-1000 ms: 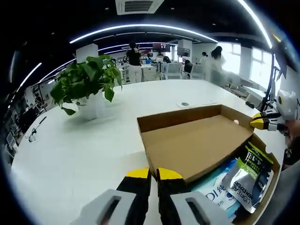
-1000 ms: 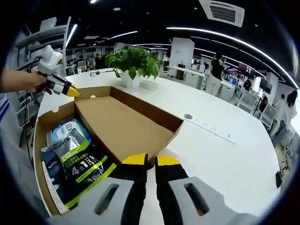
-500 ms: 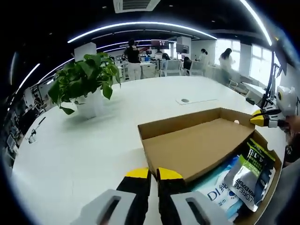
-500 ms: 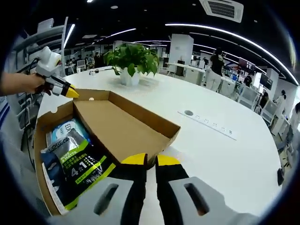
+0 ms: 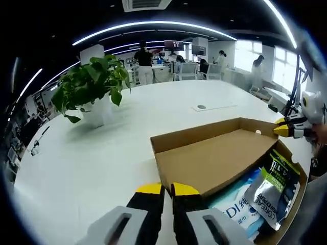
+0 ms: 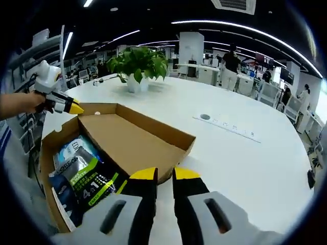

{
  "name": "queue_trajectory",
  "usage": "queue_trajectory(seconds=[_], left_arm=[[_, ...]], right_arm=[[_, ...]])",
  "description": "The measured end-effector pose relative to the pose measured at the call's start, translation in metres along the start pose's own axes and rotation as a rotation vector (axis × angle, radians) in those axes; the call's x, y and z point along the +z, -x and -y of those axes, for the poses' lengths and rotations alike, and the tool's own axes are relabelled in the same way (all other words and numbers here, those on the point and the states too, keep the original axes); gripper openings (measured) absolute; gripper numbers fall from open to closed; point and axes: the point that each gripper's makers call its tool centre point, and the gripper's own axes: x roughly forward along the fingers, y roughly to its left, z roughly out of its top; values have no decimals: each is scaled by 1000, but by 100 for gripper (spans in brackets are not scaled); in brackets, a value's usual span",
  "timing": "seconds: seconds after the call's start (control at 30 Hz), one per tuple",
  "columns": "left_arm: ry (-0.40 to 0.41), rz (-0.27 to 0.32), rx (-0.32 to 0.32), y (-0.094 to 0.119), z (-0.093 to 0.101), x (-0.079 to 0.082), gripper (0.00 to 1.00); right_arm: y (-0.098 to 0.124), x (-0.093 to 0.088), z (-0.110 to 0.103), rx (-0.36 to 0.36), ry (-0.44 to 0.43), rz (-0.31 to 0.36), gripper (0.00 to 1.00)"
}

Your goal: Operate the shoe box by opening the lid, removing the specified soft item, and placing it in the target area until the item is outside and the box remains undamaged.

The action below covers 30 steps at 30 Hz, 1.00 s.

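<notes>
Right gripper view: both claws pressed together on shoe box (image 6: 56, 148) lid (image 6: 134, 140); pouches (image 6: 89, 176) inside.

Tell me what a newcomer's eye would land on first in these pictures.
First comes the open cardboard shoe box on the white table, its lid tilted up over the box. In the uncovered part lie soft packets, the top one a dark pouch with bright green print. Behind the box, a leafy potted plant stands on the table, and each hand-held gripper's yellow-tipped jaws sit at a corner of the lid.
</notes>
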Motion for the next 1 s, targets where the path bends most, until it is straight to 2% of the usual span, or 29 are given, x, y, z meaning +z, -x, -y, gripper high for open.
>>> queue_trajectory(seconds=[0.47,0.57,0.77,1.0], left_arm=[[21,-27,-15,11,7,-3,19],[47,-47,-33,14,11,-6,23],[48,-76,-42,23,18,-15,27],[51,-85,-58,37,26,-22,30]], right_arm=[[18,-5,-7,33,-28,2,28],[21,-8,-9,44,-24,-5,32],[29,-12,-12,70,3,-26,37],[40,-16,-20,101,-2,-41,41]])
